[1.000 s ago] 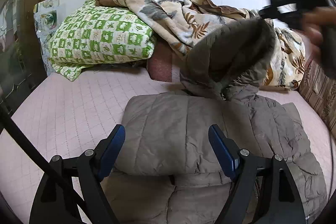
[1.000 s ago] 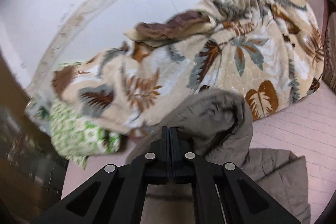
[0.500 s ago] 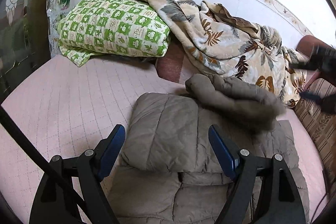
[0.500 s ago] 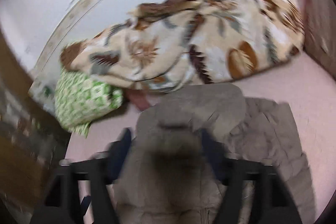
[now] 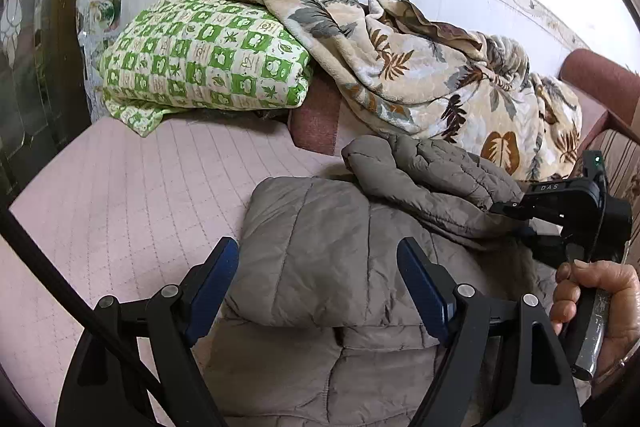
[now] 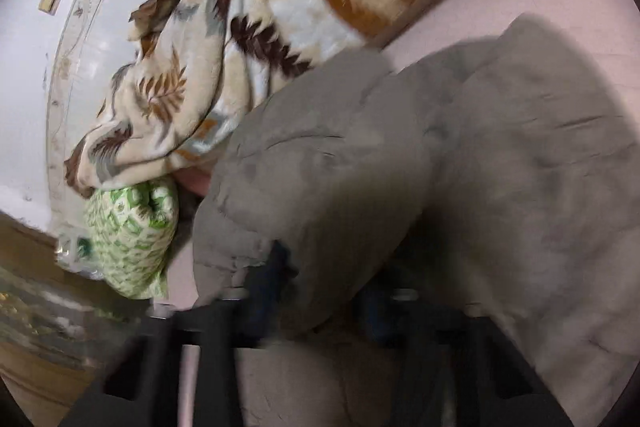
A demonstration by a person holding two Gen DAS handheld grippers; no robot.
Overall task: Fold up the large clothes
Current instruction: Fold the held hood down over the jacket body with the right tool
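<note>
On the bed (image 5: 132, 195) the jacket (image 5: 320, 267) lies half folded, hood (image 5: 424, 183) laid across; left gripper (image 5: 318, 285) hangs wide open and empty, right gripper (image 6: 320, 291) closing around hood fabric, final folds remaining.

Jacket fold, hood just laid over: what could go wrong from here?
1. The right gripper is closing with hood fabric between its fingers; withdrawing could drag the hood back off the jacket.
2. The hood lies bunched, so it may spring open.
3. The leaf blanket touches the hood; it may snag.
</note>
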